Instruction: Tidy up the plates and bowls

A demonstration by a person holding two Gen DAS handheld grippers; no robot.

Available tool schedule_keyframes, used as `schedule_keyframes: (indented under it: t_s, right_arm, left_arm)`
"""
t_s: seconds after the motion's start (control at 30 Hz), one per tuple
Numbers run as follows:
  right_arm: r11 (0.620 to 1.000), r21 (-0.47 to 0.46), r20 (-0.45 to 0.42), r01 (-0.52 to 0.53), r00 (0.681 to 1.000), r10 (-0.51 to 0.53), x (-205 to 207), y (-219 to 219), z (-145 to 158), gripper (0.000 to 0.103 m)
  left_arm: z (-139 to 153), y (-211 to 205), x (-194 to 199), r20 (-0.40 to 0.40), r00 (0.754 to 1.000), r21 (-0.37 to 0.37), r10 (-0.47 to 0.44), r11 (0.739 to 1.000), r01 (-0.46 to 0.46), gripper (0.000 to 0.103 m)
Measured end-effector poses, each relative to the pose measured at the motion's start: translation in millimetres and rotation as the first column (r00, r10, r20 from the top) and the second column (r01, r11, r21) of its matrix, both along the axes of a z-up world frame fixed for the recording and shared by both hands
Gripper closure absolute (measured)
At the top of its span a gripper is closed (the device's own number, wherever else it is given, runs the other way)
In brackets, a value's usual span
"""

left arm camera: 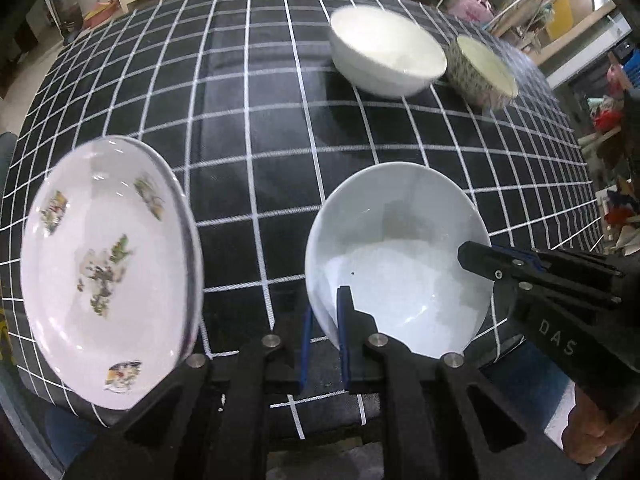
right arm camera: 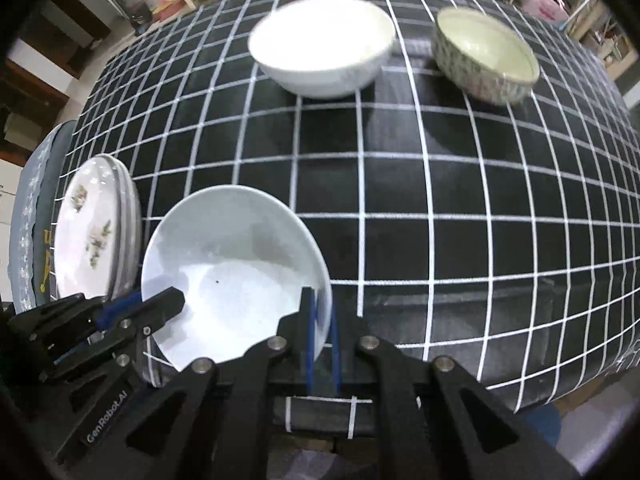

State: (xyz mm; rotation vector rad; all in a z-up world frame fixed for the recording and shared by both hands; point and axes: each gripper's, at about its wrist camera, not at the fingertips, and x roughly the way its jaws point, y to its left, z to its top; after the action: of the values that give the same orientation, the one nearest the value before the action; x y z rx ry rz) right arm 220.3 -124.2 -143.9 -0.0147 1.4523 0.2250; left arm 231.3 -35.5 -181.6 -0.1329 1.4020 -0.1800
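The left claw is clenched on the near rim of a plain white bowl, one pad inside the wall and one outside, seen through the left wrist camera. The right claw bites the opposite rim from the right side, so the bowl is carried between two grips, likely to keep it level and stop it tipping. The bowl sits over the near part of the checked counter. To its left lies a flowered plate, blurred, near the counter's edge. Far back stand a large white bowl and, just beside it, a patterned bowl.

From the right wrist camera, the right claw pinches the same bowl at its right rim, blue pads on either side of the wall. The left claw grips the left rim. The plate appears here as the top of a small stack at the counter's left edge. The large bowl and patterned bowl sit well apart from the carried one, probable targets for nesting.
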Motion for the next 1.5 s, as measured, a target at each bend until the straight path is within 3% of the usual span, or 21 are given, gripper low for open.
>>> schedule_keyframes:
  t_s: [0.4, 0.47, 0.57, 0.7, 0.9, 1.13, 1.5]
  right_arm:
    - [0.999, -0.008, 0.019, -0.047, 0.999, 0.047, 3.4, -0.9, 2.3, 0.093]
    - [0.998, -0.025, 0.034, -0.052, 0.998, 0.053, 6.4, -3.3, 3.5, 0.093]
    - [0.998, -0.022, 0.050, -0.051, 0.997, 0.052, 13.5, -9.0, 14.9, 0.089]
    - [1.000, 0.003, 0.073, -0.012, 0.997, 0.011, 30.3, -18.7, 29.0, 0.088]
    - [0.995, 0.070, 0.075, 0.072, 0.994, -0.077, 69.2, -44.5, 51.7, 0.088]
    - [0.991, 0.094, 0.107, 0.091, 0.989, -0.101, 120.7, -48.3, 70.0, 0.088]
    - [0.996, 0.031, 0.070, 0.088, 0.994, -0.090, 180.2, -47.0, 41.4, 0.085]
  left_arm:
    - [-9.2, -5.6, 6.9, -0.008, 1.000, -0.003, -0.007, 1.000, 0.006, 0.092]
    - [-2.0, 0.5, 4.8, 0.014, 1.000, 0.013, 0.003, 1.000, -0.003, 0.091]
    - [12.3, 4.5, 8.3, 0.058, 0.998, 0.028, -0.011, 1.000, 0.009, 0.081]
    - [30.2, 16.4, 22.5, 0.075, 0.997, 0.008, 0.023, 1.000, -0.024, 0.080]
    - [54.9, 23.4, 57.0, 0.078, 0.996, -0.043, 0.042, 0.998, -0.039, 0.080]
    - [66.8, 17.3, 110.8, 0.074, 0.997, -0.041, 0.035, 0.999, -0.032, 0.073]
    - [34.8, -6.8, 187.2, 0.049, 0.999, 0.004, -0.013, 1.000, 0.013, 0.072]
